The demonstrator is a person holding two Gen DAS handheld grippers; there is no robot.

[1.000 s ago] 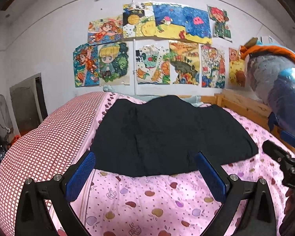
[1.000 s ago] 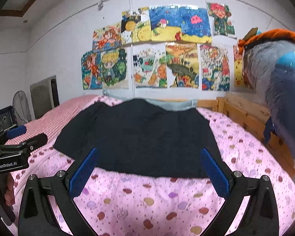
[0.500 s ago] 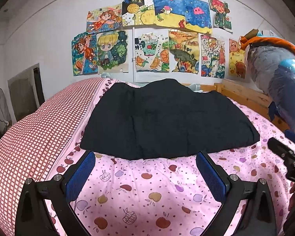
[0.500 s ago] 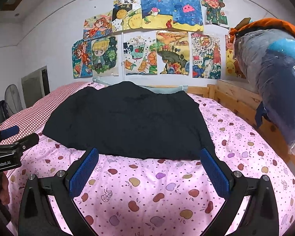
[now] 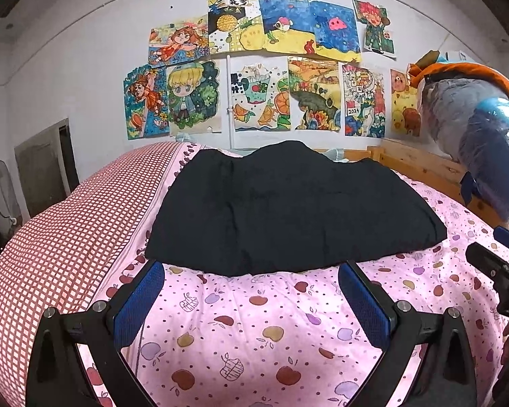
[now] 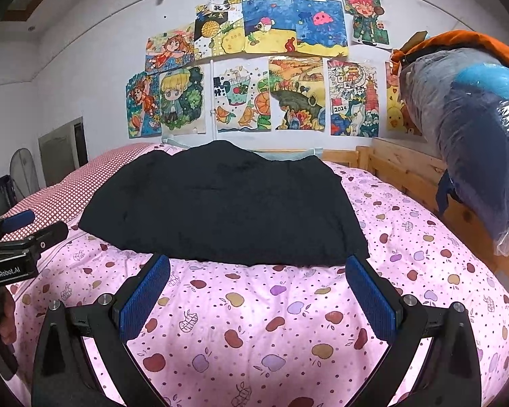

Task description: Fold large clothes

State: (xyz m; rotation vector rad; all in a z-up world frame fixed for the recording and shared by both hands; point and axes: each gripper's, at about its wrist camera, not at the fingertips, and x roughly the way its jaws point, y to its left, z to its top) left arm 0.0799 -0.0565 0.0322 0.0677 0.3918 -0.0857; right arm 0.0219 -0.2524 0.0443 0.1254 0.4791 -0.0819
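A large black garment [image 5: 288,207] lies folded flat on the pink fruit-print bedspread [image 5: 254,332]; it also shows in the right wrist view [image 6: 227,203]. My left gripper [image 5: 251,302] is open and empty, hovering just short of the garment's near edge. My right gripper [image 6: 258,298] is open and empty, also just short of the near edge. The right gripper shows at the right edge of the left wrist view [image 5: 498,271]; the left gripper shows at the left edge of the right wrist view [image 6: 17,247].
A red-checked quilt [image 5: 57,244] lies along the bed's left side. A wooden bed rail [image 6: 407,173] runs along the right, with plastic-wrapped bedding [image 6: 475,135] piled above it. Drawings [image 5: 261,68] cover the back wall. A fan [image 6: 23,173] stands far left.
Both grippers have drawn back and tilted down, so the garment sits farther off and more bedspread shows in front. Both stayed open and empty.
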